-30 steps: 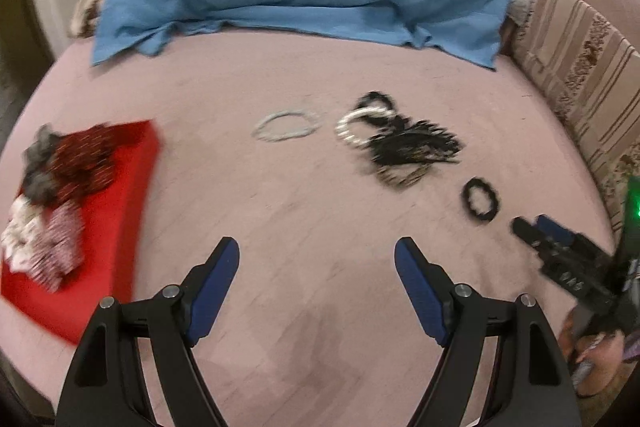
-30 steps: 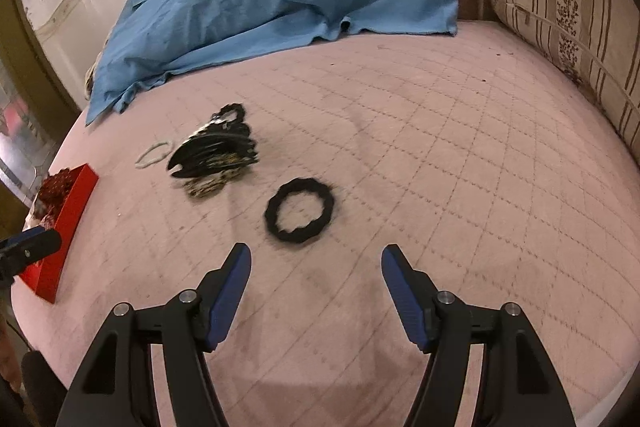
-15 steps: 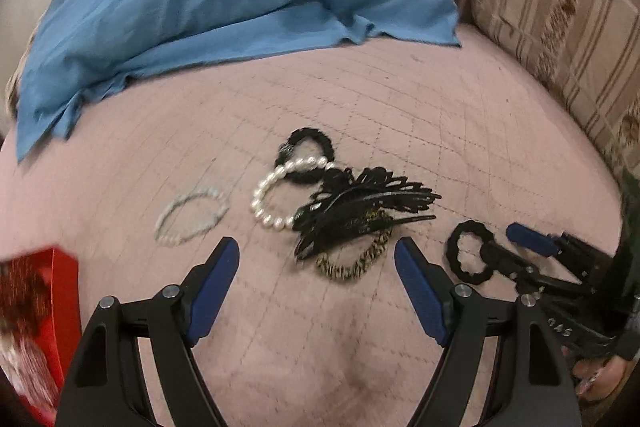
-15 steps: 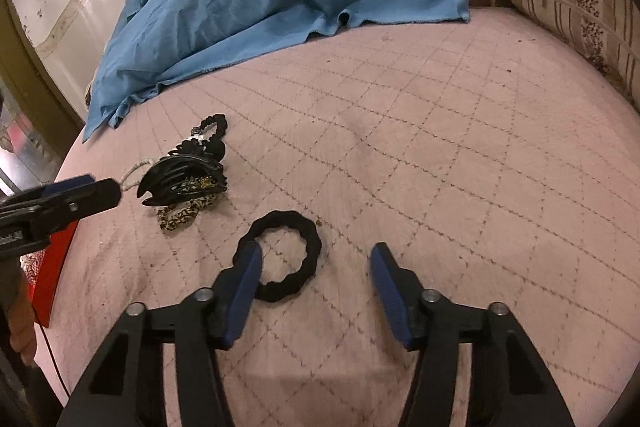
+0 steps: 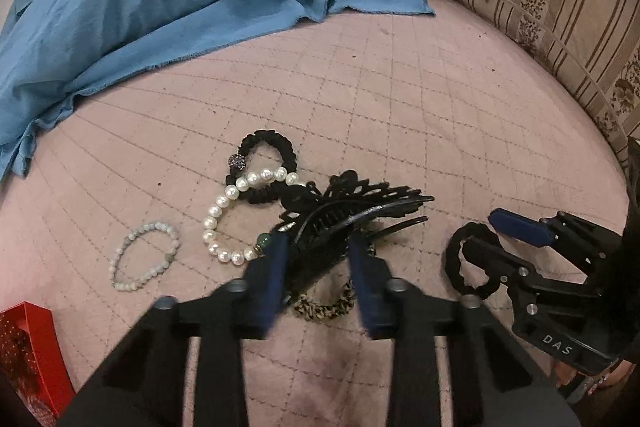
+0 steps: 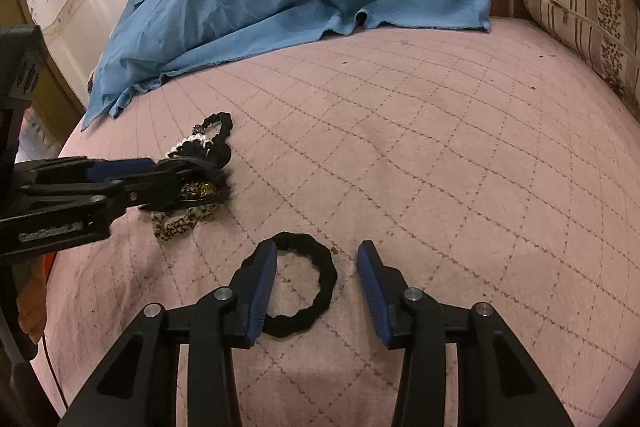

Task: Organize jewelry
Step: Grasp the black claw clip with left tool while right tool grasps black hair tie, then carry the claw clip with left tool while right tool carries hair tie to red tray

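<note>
Jewelry sits loose on the pink quilted bed [image 5: 400, 99]; both tools are mid-pick, one item each. Left tool [image 5: 318, 259] is closing, jaws straddling the black claw hair clip [image 5: 352, 215]; motion blur hides whether the pads press it yet, so treat it as not gripped. Just left of its left finger lies the pearl bracelet [image 5: 224, 211], looped under a black scrunchie with a bead [image 5: 272, 147]; further left a small pale bead bracelet [image 5: 144, 255]; under the clip, between the fingers, a leopard-print hair tie [image 5: 324, 309]. Clamp the clip's spine only and lift straight up, slowly; the teeth will likely snag the pearls or the leopard tie, so shake off before moving to the red box [image 5: 28, 347] at far left. Right tool [image 6: 316, 275] is also closing: its left finger sits on the near-left rim of the plain black scrunchie [image 6: 316, 283], right finger outside the ring, nothing pinched yet. Shift slightly left so both pads bracket one side of the band, push into the quilt, then close.
</note>
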Demonstrator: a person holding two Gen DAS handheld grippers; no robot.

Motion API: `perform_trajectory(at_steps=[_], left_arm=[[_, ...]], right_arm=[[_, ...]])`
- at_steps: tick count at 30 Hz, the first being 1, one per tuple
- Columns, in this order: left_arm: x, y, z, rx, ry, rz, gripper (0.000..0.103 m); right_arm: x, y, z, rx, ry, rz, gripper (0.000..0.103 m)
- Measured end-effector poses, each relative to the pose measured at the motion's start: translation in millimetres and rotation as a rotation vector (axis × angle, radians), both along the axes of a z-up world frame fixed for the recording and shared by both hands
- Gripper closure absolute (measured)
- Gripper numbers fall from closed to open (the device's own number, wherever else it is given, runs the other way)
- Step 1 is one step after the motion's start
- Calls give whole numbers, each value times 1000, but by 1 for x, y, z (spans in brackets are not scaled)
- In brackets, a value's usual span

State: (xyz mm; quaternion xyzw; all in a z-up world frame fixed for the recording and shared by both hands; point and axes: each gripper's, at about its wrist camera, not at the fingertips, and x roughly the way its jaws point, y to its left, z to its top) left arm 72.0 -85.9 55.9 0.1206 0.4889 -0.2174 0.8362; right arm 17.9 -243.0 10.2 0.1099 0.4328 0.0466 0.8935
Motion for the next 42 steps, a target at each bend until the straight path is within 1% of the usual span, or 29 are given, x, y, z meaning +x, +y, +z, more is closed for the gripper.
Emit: perform_trajectory(at_steps=[1, 2, 3, 4, 5, 8, 13, 18, 25, 29, 31, 32, 33, 35, 36, 38, 39, 40, 41, 42], left_arm=[[-1, 0, 0, -4, -1, 0, 84], [-1, 1, 1, -14, 6, 2, 87], [-2, 2, 1, -23, 14, 6, 94], [-3, 2, 2, -23, 16, 11, 98], [-4, 1, 4, -21, 18, 17, 98], [-10, 1, 9, -24, 6, 27, 98], [-23, 5, 22, -44, -9, 48, 98], [-45, 15, 45, -95, -32, 60, 98], [-80, 40, 74, -158, -67, 109, 98], [-99, 60, 93, -214, -90, 146, 98], [-105, 74, 100, -275, -77, 165, 98], [-107, 83, 102, -324, -57, 174, 98], [-108, 92, 103, -355, -38, 194, 98], [-109, 101, 102, -326, -39, 242, 98], [-110, 109, 103, -365, -30, 249, 98], [-114, 125, 104, -500, 17, 252, 98], [-115, 130, 105, -509, 20, 267, 98], [-116, 130, 107, -483, 11, 276, 98], [-119, 129, 109, -464, -3, 265, 99], [-122, 127, 112, -479, -4, 243, 99]], right_arm=[[0, 0, 0, 1, 0, 0, 62], [0, 0, 0, 0, 0, -2, 69], [0, 0, 0, 2, 0, -3, 74], [0, 0, 0, 10, 0, 2, 94], [1, 0, -1, 33, 4, 17, 95], [-1, 2, 1, 46, -13, 28, 95], [-6, -3, 5, 82, -41, 12, 95], [-13, -10, 7, 120, -49, -13, 95], [-28, -8, 20, 130, -67, -26, 95], [-42, -4, 31, 148, -79, -22, 95], [-48, 0, 35, 151, -82, -16, 95], [-51, 3, 37, 155, -83, -10, 95], [-54, 6, 39, 163, -81, -2, 95], [-61, 13, 41, 166, -77, 14, 95], [-62, 18, 42, 161, -78, 22, 95], [-68, 28, 46, 152, -83, 48, 95], [-71, 33, 48, 147, -86, 63, 95], [-73, 38, 49, 140, -88, 73, 95], [-76, 43, 50, 130, -90, 86, 95], [-77, 46, 50, 127, -89, 93, 95]])
